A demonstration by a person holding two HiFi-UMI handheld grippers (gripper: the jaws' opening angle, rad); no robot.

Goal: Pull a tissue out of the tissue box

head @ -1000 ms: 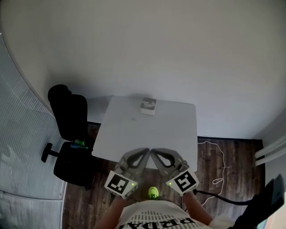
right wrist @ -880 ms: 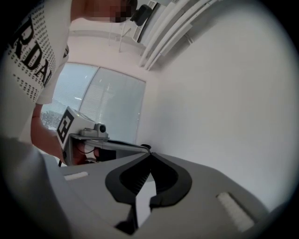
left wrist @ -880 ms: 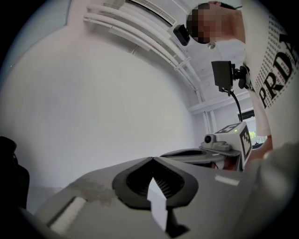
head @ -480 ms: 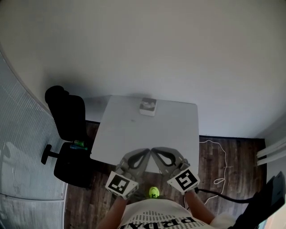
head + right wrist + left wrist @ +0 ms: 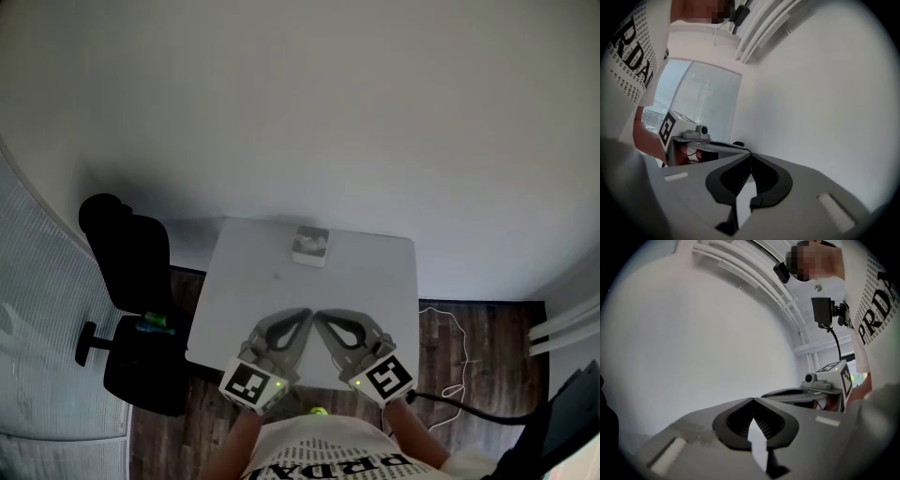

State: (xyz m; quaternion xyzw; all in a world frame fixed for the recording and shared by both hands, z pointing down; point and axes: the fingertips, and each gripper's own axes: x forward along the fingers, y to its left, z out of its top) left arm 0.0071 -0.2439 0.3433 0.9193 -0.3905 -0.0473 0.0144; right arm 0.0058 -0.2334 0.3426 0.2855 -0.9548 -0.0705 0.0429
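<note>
While both claws hang over the near edge of the table (image 5: 380, 272), the tissue box (image 5: 312, 246) sits at the far edge.
The left claw (image 5: 302, 315) and the right claw (image 5: 322, 317) are each pinched together with nothing in them, and their tips are just beside each other. The box lies straight ahead, well apart from them. It is about in line with the gap between the two, so neither claw looks nearer. It is too small to show which way it is turned.

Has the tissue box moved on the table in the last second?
No. The tissue box still sits midway along the table's far edge; only the head camera's framing shifted.
</note>
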